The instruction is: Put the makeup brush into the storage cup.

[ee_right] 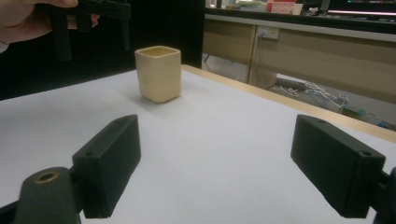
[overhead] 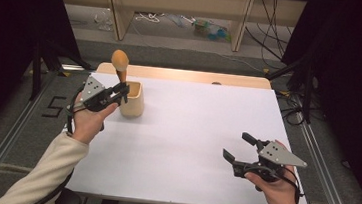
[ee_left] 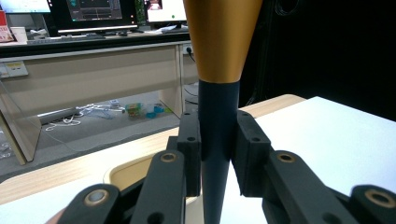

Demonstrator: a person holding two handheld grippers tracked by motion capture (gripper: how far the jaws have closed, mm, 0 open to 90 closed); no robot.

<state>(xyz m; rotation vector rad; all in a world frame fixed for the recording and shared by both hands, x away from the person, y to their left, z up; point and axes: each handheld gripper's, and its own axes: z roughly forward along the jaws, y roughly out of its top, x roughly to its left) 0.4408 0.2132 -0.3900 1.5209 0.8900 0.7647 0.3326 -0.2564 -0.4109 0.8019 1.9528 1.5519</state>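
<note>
1. here, over the far-left part of the white table top point(overhead: 186, 132): left gripper point(overhead: 119, 92) clamped on the thin dark handle of a tool with a rounded orange-gold head point(overhead: 120, 59), held upright, head uppermost.
2. seen close in the left gripper view: dark handle point(ee_left: 215, 154) pinched between both black pads point(ee_left: 191, 144), jaws drawn together on it, gold cone widening just above the grip.
3. directly below and touching-close: a cream, square-sided ceramic cup point(overhead: 133, 99), standing upright near the table's far-left edge; handle tip apparently at or inside the rim, though exact depth cannot be told.
4. right gripper point(overhead: 239, 147) idle near the right front of the table, well apart from the cup, jaws spread wide with nothing between them; same wide gap in the right gripper view, pads point(ee_right: 112, 161) framing bare table with the cup point(ee_right: 159, 73) beyond.
5. likely step: lowering or lifting the tool at the cup.
6. risks, as judgement:
   - top-heavy tool gripped low on a tapering handle, so prone to pivoting or slipping down through the pads.
   - handle dragging against the rim, tipping or shoving the light cup toward the nearby edge, with no second gripper steadying it.
   - releasing off-centre, leaving the head leaning and toppling the cup.
</note>
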